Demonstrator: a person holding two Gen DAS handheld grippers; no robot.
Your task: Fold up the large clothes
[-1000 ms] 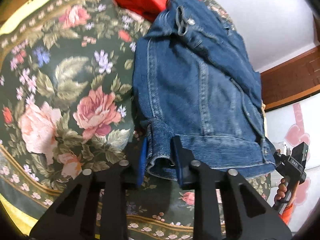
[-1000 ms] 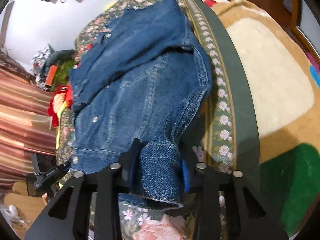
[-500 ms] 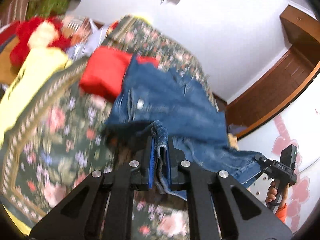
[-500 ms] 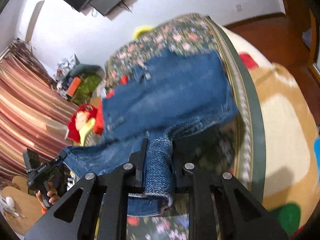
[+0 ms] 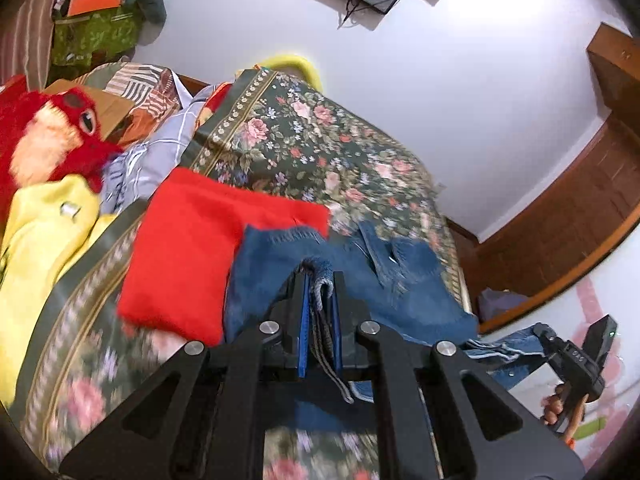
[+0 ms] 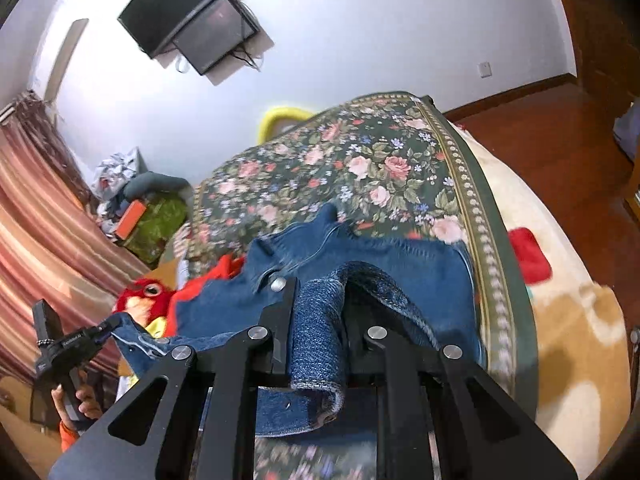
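**Hem lifted, fold under way**

Left claw point(image 5: 319, 312): pressed together on the hem of the denim jacket point(image 5: 280, 264), fabric bunched between the blue pads. Right claw point(image 6: 318, 320): also pinching the hem, a thick roll of denim standing between its fingers.

Change noted: a second ago the jacket lay spread flat on the bed point(image 5: 304, 148) and both claws sat open around the bottom edge. Now both have closed and risen; the hem hangs in the air between them and the views have swung up to take in the wall and the screen point(image 6: 192, 24). The far half of the jacket, collar end, rests on the flowered bedspread, just beside the folded red garment point(image 5: 192, 256), possibly overlapping its edge.

Reading: grasp is done, this is the carry phase. Next I judge the hem should travel forward over the collar end and be laid down evenly.

Risk: heavy denim may slip; the red garment sits close enough to get dragged.
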